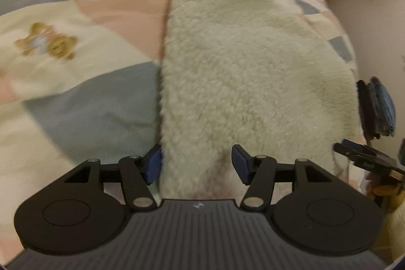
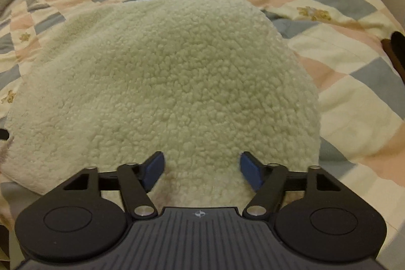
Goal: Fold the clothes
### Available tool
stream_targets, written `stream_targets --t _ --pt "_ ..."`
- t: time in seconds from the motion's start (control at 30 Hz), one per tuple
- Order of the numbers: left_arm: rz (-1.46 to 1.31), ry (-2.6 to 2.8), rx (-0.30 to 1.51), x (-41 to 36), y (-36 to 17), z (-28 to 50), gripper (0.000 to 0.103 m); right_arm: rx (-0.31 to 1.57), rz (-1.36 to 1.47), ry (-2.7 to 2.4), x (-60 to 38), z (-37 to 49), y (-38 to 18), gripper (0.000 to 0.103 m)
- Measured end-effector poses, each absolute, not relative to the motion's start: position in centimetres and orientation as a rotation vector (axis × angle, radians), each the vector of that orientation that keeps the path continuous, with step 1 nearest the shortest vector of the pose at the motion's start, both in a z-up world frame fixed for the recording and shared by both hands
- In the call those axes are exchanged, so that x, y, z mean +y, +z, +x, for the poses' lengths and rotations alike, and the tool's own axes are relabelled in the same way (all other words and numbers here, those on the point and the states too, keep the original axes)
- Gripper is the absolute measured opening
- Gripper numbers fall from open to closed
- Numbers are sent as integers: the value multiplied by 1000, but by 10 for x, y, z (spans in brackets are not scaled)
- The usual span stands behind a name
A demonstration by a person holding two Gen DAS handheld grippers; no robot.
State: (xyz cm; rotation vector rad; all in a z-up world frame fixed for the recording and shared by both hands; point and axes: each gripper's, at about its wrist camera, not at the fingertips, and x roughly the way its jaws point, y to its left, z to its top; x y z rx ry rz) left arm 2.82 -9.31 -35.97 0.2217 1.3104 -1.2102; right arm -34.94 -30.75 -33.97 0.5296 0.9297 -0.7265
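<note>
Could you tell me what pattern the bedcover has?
A pink, blue and cream patchwork bedcover with small teddy bears, clearest in the right wrist view.

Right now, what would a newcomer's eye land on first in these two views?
The cream fleece garment fills the middle of both views, lying on a patchwork quilt of pink, blue and cream squares with small teddy bears. Both grippers, left gripper and right gripper, sit open at the fleece's near edge.

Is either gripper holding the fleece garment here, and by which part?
Neither. The left gripper and right gripper both stand open over the near edge of the cream fleece garment, pads apart, nothing clamped.
</note>
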Motion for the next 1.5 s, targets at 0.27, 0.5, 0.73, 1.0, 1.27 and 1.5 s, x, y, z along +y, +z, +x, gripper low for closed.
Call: stream_targets --t 0.27,0.5,0.73,1.0,1.27,1.5 --pt "125 -1391 1198 -82 -383 32 54 849 379 -597 -315 -355 -373 83" --pt "153 -1456 1095 -72 -386 25 54 792 332 -519 -321 -365 -383 85" --pt "59 -1385 1177 -68 -383 24 18 831 328 -579 -313 -359 -375 85" --pt "0 -1357 1128 -57 -343 14 10 766 203 -484 -257 -335 -328 76" --pt "29 -1274 1168 -62 -296 4 10 631 -55 -214 -130 -298 -307 85" --pt "-18 -1117 1181 -9 -330 13 25 730 -330 -251 -83 -245 -339 78"
